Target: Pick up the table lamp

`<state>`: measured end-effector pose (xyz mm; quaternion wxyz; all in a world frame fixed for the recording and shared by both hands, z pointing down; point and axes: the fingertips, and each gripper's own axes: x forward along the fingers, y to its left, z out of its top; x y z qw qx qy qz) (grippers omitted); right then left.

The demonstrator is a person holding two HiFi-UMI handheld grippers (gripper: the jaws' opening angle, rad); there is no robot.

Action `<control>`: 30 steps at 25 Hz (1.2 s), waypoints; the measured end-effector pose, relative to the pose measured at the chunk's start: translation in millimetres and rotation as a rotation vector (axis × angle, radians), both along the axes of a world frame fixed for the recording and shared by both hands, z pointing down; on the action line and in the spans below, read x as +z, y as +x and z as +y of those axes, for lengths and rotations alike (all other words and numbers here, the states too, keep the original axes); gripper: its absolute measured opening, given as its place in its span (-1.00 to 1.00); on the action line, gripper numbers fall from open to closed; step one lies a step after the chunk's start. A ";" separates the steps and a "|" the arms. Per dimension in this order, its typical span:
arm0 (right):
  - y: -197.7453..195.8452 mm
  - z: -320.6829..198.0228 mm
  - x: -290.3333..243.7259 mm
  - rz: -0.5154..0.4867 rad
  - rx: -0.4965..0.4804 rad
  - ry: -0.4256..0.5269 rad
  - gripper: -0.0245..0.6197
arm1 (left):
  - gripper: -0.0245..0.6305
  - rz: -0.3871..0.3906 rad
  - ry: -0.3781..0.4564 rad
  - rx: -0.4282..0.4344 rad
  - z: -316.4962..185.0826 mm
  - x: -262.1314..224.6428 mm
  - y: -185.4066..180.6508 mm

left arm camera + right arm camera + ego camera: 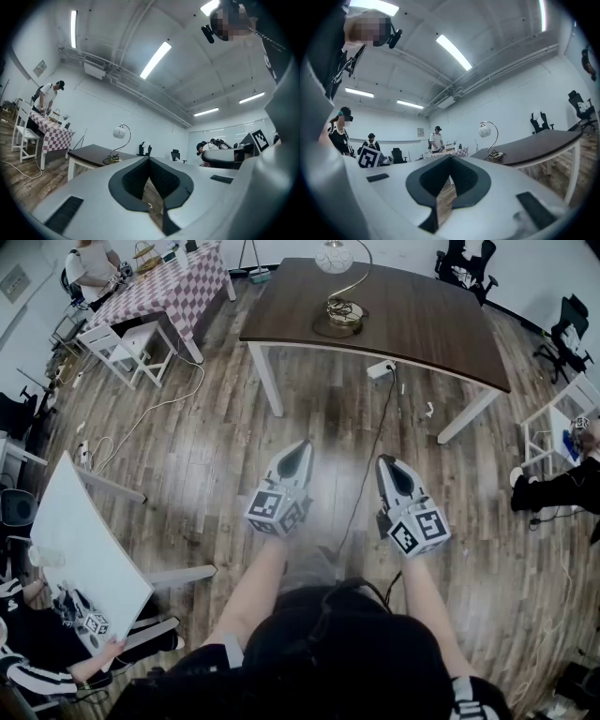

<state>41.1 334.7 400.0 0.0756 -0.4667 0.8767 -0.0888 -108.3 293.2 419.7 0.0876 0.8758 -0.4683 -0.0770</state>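
Observation:
The table lamp has a white globe shade, a curved gold stem and a round gold base. It stands near the front edge of a dark wooden table at the top of the head view. It also shows far off as the lamp in the left gripper view and the lamp in the right gripper view. My left gripper and right gripper hover side by side over the floor, well short of the table. Both are shut with nothing in them.
A cable runs across the wooden floor from a power strip under the table. A checkered-cloth table and white chairs stand at the left. A person holds a white board at lower left. Office chairs sit behind.

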 end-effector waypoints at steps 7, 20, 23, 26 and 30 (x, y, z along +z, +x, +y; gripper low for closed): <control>5.3 -63.4 -5.2 0.023 0.024 0.016 -0.91 | -0.91 -0.006 0.047 0.015 -64.3 -15.0 8.6; 3.3 -127.8 -11.7 0.061 0.065 0.047 -0.91 | -0.91 -0.014 0.048 0.028 -126.2 -14.1 6.2; 12.2 -132.9 -10.8 0.058 0.087 0.045 -0.91 | -0.91 -0.024 0.049 0.018 -133.0 -13.2 0.1; 21.8 -139.0 -10.5 0.056 0.108 0.045 -0.91 | -0.91 -0.030 0.053 0.002 -139.7 -13.2 -4.8; 28.5 -150.9 -8.5 0.033 0.124 0.040 -0.91 | -0.91 -0.031 0.052 -0.028 -149.6 -11.3 -13.2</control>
